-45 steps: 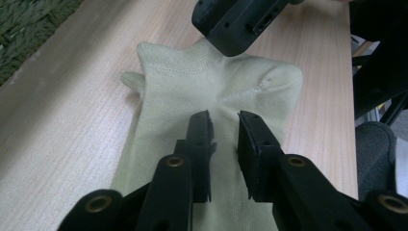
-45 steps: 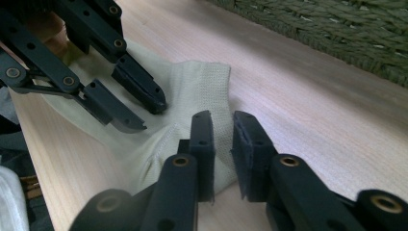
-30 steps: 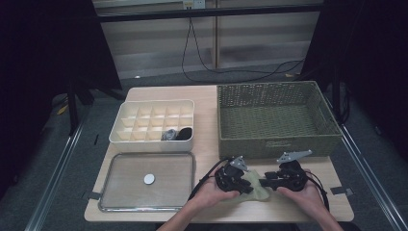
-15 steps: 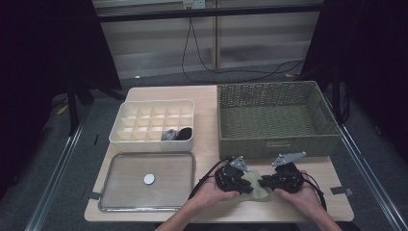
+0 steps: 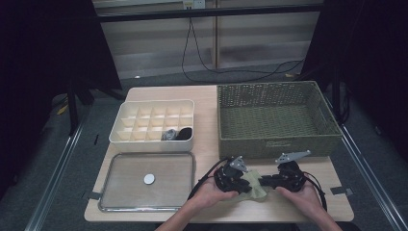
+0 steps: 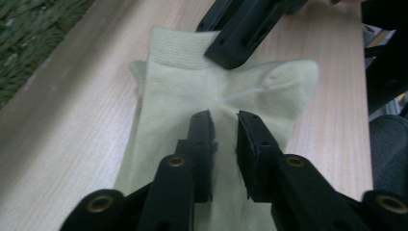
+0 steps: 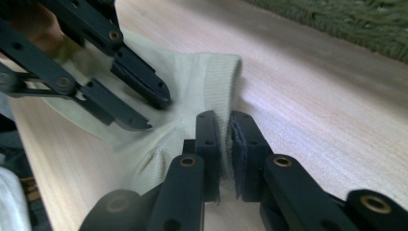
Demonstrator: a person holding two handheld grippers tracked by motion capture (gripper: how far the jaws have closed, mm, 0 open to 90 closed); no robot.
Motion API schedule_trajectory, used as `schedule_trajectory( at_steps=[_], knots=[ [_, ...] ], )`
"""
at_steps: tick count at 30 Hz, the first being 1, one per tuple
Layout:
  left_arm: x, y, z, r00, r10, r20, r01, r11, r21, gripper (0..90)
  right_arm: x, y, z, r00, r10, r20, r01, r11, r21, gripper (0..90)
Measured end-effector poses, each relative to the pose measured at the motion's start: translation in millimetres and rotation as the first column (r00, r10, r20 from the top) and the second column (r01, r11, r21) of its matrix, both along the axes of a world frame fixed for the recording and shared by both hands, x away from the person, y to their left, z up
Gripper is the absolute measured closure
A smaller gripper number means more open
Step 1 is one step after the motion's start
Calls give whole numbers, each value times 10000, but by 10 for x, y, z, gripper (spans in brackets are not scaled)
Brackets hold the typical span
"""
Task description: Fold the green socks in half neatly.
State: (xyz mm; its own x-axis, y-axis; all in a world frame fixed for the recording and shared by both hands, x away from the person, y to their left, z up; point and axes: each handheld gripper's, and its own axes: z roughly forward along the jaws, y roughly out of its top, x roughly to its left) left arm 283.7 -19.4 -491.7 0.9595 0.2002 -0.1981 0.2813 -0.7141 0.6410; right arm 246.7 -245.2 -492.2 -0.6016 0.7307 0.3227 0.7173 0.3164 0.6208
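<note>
Pale wooden tabletop [image 5: 207, 96] in a dark room, bearing a woven green rectangular basket [image 5: 276, 118], a cream plastic divider box [image 5: 151, 122] with dark small items in one near compartment, and a shallow metal tray [image 5: 144, 180] holding one small white disc [image 5: 149, 179]. At the near edge, in front of the basket, lies a pale yellow-green knitted sock [image 6: 211, 96], flat on the wood between the two hands. The left gripper [image 6: 223, 127] has its jaws drawn almost together over the middle of the sock, with a narrow gap showing between them; whether cloth is caught there cannot be told. The right gripper [image 7: 223, 130] has just been closing, and its jaws now pinch a fold of the sock beside the ribbed cuff, the fabric puckering at the pads. Judged step: securing a two-point hold on the sock, for folding or lifting. The next move calls for both pinches to be firm before the hands rise or draw apart, lest one end slip free.
</note>
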Motion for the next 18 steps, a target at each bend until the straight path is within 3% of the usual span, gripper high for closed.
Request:
schedule_trajectory(
  at_steps=[2, 3, 4, 7, 10, 11, 13, 15, 17, 18],
  knots=[
    [-6, -13, -16, 10000, -92, -20, 92, 9996, -250, 777, 0, -12, 18, 10000, -10, -33, 11, 9997, 225, 827],
    [-10, -10, 6, 9998, -60, 180, 58, 9999, 108, 780, -2, -14, 24, 10000, -18, -36, 19, 9997, 232, 827],
    [-6, -8, -9, 9999, -136, 54, 136, 9998, -136, 788, -1, -24, 33, 10000, 23, 10, -23, 9995, 306, 827],
    [-8, -1, -20, 9999, -36, 113, 39, 9997, -237, 801, -5, -50, 67, 10000, -30, -3, 30, 9970, 777, 828],
    [-2, 0, -23, 10000, 15, 15, -15, 9996, -281, 806, -2, -52, 71, 9999, -98, -85, 106, 9946, 1036, 828],
    [7, 6, -9, 10000, -16, -16, 16, 10000, -79, 808, -1, -55, 75, 10000, -65, -72, 73, 9939, 1102, 828],
    [9, 4, -31, 9998, 150, -161, -156, 9992, -380, 816, -5, -54, 94, 9999, -78, -93, 89, 9917, 1282, 828],
    [22, 13, -12, 9999, 40, -131, -41, 9999, -97, 827, -13, -45, 117, 10000, -48, -31, 52, 9911, 1333, 828],
    [24, 17, -10, 9999, 78, -100, -79, 9999, -84, 851, -18, -36, 137, 10000, -63, 62, 54, 9921, 1253, 828],
    [21, 17, -25, 9996, 198, -178, -203, 9994, -296, 858, -20, -28, 147, 9999, -69, 103, 57, 9937, 1123, 828]
  ],
)
